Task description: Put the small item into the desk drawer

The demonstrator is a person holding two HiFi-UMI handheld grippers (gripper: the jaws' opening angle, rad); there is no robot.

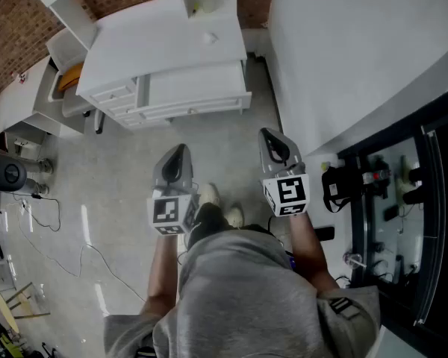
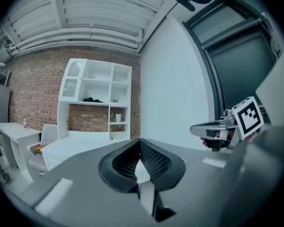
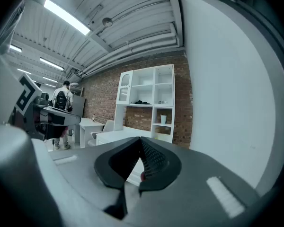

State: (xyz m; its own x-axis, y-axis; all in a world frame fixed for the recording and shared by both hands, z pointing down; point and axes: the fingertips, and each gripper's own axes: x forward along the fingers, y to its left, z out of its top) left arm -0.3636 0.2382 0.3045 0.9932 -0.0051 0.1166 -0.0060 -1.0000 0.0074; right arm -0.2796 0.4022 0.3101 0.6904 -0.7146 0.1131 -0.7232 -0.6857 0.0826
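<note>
Both tongs found clenched. Left tongs (image 2: 141,143): two dark, wedge-shaped jaws with ribbed inner faces, tips pressed together. Right tongs (image 3: 141,140): same make and shape, tips likewise meeting. Held side by side, close to level, aimed toward the bench (image 1: 164,36). Two marker cubes counted, one per tongs (image 1: 168,213) (image 1: 287,192), white with black square patterns.

Small item (image 1: 209,38) located on the bench top: pale, rounded, too blurred for further detail. Lying near the foot of the shelf unit (image 2: 97,96), well apart from both tongs and outside the drawer.

Bench: white, smooth, flat-topped, rectangular. One wide drawer (image 1: 198,88) under the front edge, apparently pulled out. A stack of narrower drawers (image 1: 112,95) at its left, number unclear.

One white open shelf unit at the bench rear, against a red brick wall (image 2: 38,93). One pale cup (image 2: 118,117) on a shelf. One white chair (image 1: 63,58) with an orange seat pad at the bench's left. One further white table (image 1: 19,99) beyond it.

Right flank taken up by a smooth white wall (image 1: 358,43) and black-framed glazing (image 1: 403,185). Loose cables (image 1: 60,245) on the glossy grey floor (image 1: 119,177) at left. A stretch of that floor between tongs and bench. One person with a dark backpack (image 3: 64,96) far back in the right gripper view.
</note>
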